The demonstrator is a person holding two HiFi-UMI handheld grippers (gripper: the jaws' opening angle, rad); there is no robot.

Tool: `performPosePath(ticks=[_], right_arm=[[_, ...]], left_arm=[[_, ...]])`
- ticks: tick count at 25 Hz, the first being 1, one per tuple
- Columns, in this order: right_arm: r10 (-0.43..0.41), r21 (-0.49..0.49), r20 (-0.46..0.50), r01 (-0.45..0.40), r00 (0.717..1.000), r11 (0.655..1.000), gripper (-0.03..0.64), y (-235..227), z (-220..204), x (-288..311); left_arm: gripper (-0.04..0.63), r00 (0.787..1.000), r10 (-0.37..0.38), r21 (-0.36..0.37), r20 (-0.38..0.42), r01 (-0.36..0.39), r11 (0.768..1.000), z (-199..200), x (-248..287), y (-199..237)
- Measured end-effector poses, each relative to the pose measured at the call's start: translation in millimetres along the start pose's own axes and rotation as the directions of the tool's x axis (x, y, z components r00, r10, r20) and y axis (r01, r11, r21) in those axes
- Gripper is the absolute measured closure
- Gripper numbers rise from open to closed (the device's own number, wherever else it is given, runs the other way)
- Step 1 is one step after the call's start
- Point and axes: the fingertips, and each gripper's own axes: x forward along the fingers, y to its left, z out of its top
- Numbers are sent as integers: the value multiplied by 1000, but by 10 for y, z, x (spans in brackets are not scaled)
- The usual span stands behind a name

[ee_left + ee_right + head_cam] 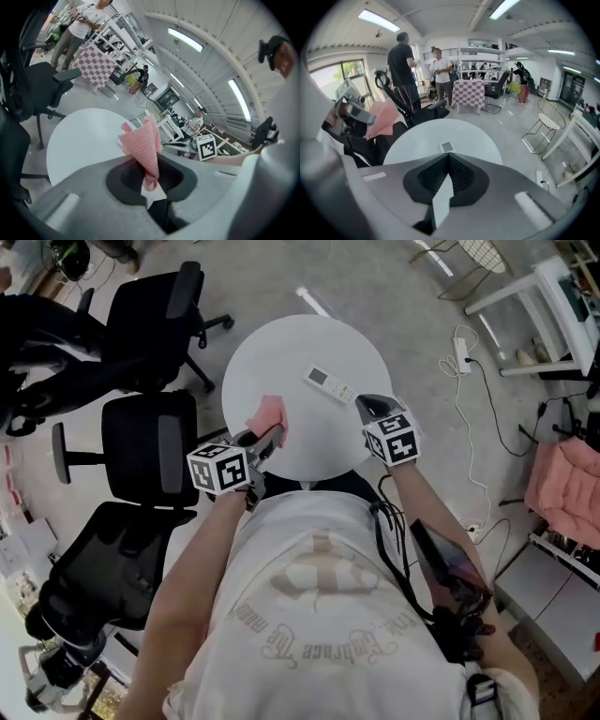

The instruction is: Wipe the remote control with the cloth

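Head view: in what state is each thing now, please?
left gripper: shut on the cloth.
cloth: bunched, held up off the table.
right gripper: shut, empty.
remote control: lying flat on the table, untouched.

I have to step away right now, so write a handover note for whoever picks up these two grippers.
Left gripper: shut on the pink cloth, held over the near side of the round white table.
Right gripper: shut, nothing between its jaws.
Remote control: lying on the table beyond both grippers, untouched.
Done: cloth picked up.
Left: bring the cloth to the remote and wipe it.
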Motion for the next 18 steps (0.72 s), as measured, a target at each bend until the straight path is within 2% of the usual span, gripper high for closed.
performPosePath(ticks=[4, 7, 12, 18], right_arm=[[-17, 130, 151, -3, 988, 992, 611, 169, 185, -381], [-54, 176, 249, 10, 967, 984, 611, 269, 347, -639], [-106, 171, 386, 42, 916, 984, 611, 439, 642, -1012], [-153, 197, 486, 63, 860, 978, 611, 544, 838, -1352]], left_arm=[[555, 1000, -7, 104, 26, 5, 995, 101, -130, -26], [555, 999, -23, 211, 32, 16, 977, 235, -196, -99], [555, 996, -75, 390, 40, 53, 919, 533, -217, -400], [557, 986, -163, 524, 34, 121, 843, 744, -201, -844]])
